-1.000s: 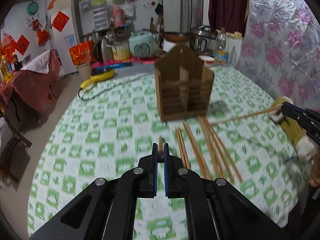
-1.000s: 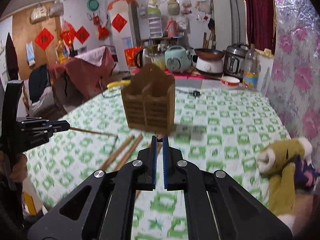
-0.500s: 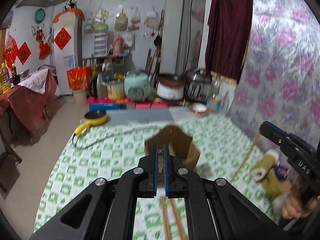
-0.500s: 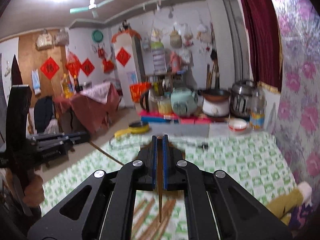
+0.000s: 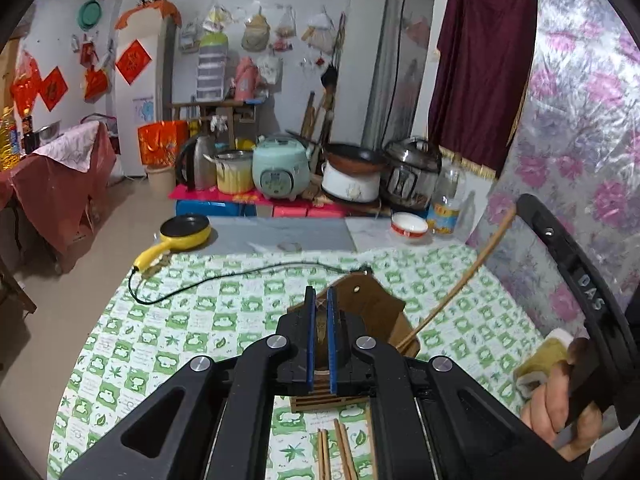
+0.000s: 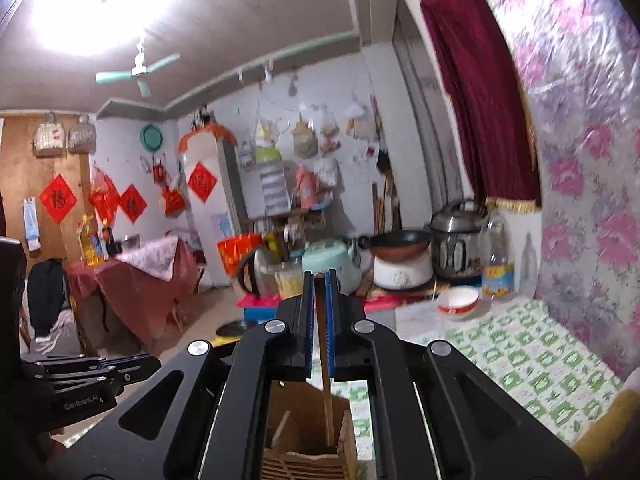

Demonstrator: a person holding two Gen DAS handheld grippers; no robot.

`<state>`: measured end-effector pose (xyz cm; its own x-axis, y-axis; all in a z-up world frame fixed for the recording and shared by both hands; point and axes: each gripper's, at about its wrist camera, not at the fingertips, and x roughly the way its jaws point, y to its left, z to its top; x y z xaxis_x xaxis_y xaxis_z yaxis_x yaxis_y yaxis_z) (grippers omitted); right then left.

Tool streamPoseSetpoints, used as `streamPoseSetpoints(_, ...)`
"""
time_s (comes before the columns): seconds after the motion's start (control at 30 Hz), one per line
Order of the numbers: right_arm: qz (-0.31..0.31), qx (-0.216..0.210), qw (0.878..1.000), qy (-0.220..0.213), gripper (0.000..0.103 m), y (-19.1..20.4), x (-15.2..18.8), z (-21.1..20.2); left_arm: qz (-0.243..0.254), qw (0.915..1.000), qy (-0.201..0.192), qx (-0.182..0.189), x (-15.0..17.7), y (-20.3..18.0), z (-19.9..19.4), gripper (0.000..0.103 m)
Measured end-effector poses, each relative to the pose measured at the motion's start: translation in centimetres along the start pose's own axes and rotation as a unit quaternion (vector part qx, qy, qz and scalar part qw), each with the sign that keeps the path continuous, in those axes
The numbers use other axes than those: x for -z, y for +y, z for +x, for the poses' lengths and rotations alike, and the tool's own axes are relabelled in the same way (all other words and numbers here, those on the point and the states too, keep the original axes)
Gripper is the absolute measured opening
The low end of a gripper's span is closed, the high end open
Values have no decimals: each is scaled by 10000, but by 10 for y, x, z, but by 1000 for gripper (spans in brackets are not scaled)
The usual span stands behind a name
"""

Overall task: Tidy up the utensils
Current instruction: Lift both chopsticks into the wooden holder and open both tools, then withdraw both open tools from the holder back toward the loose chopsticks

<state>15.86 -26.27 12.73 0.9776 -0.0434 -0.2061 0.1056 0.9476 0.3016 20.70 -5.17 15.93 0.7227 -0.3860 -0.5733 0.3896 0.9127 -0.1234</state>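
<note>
Both grippers clamped on thin wooden chopsticks: left gripper (image 5: 320,320) centre frame, right gripper (image 6: 320,300) centre, its chopstick (image 6: 326,392) reaching down into slatted wooden holder (image 6: 308,440), lower centre, on checkered tablecloth (image 6: 520,352).

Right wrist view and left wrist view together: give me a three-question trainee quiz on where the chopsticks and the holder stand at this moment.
1. True or false: the right gripper is shut on a thin wooden chopstick whose lower end sits inside the brown wooden slatted utensil holder.
2. Which object lies flat on the green-and-white checked tablecloth in the left wrist view? A) a spoon B) loose wooden chopsticks C) a knife
3. What does the left gripper clamp between its blue pads?

Key: 1 true; 2 B; 3 another wooden chopstick, seen end-on above the holder.
</note>
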Motion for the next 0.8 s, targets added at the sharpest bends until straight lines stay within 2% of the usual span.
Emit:
streamPoseSetpoints(0.07, -49, -30, 9997, 222, 6, 1, 7, 12, -5, 10000, 59, -12, 2, 2, 6, 6)
streamPoseSetpoints(0.13, -175, -129, 9976, 650, 11, 3, 12, 28, -37, 9997, 225, -51, 4, 3, 15, 6)
streamPoseSetpoints(0.17, -124, -149, 9966, 800, 13, 2, 15, 32, -82, 9996, 274, -56, 6, 6, 17, 11)
streamPoseSetpoints(0.2, -70, -131, 9963, 850, 19, 1, 17, 33, -157, 9993, 344, -47, 7, 9, 21, 17)
streamPoseSetpoints(0.23, -53, -119, 9960, 880, 23, -1, 18, 34, -206, 9991, 356, -50, 7, 11, 23, 36)
streamPoseSetpoints(0.27, -36, -97, 9959, 896, 28, -2, 17, 32, -273, 9990, 332, -72, 7, 14, 22, 48)
streamPoseSetpoints(0.33, -29, -40, 9967, 807, 34, -4, 16, 25, -345, 9989, 256, -167, 6, 18, 19, 49)
streamPoseSetpoints(0.4, -47, -6, 9974, 723, 42, -4, 14, 19, -422, 9988, 223, -149, 6, 22, 16, 56)
streamPoseSetpoints(0.47, -37, -4, 9978, 661, 49, -4, 12, 14, -524, 9983, 166, -183, 5, 24, 13, 71)
streamPoseSetpoints(0.53, -3, -10, 9980, 634, 54, -8, 10, 11, -552, 9981, 116, -251, 4, 25, 11, 74)
streamPoseSetpoints(0.67, 4, -16, 9979, 652, 57, -7, 10, 8, -539, 9977, 19, -410, 3, 23, 8, 84)
streamPoseSetpoints(0.8, 99, -21, 9972, 744, 61, -8, 12, 6, -489, 9971, 3, -580, 7, 23, 9, 86)
